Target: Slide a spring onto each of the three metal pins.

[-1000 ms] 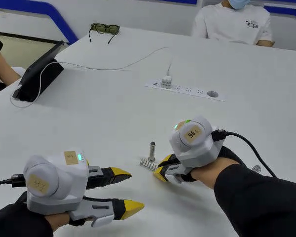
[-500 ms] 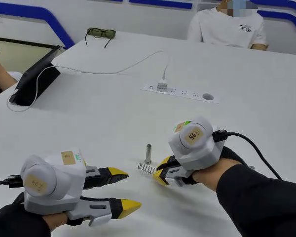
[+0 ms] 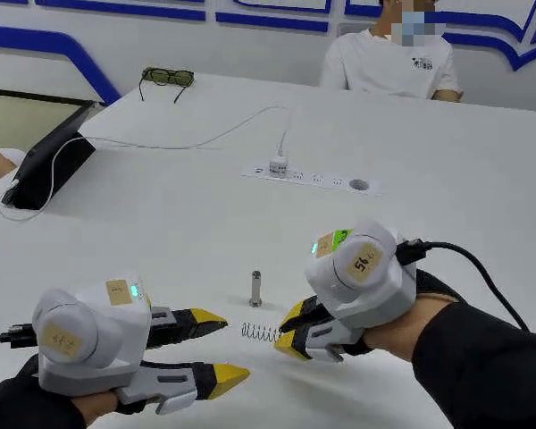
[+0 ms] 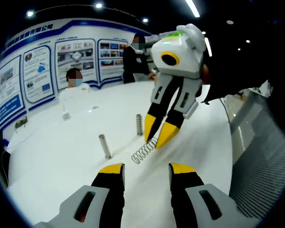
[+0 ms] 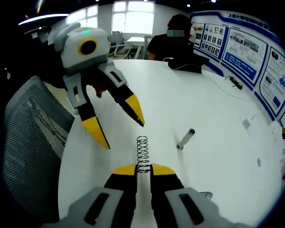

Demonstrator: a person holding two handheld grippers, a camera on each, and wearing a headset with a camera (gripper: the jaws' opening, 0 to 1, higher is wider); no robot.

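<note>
Right gripper (image 5: 143, 168) has its jaws pinched on one end of the spring (image 5: 142, 149), left gripper (image 4: 146, 167) gapes wide, empty, upright metal pin (image 3: 255, 288) nearby.

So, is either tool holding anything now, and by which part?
The right tool grips the spring by one end, between the jaw tips; the rest sticks out free. The left tool is open and holds nothing.

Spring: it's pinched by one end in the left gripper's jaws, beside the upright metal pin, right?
No, the right gripper pinches the spring by one end, as the right gripper view shows; the left gripper is open and empty. The metal pin does stand upright beside it.
</note>
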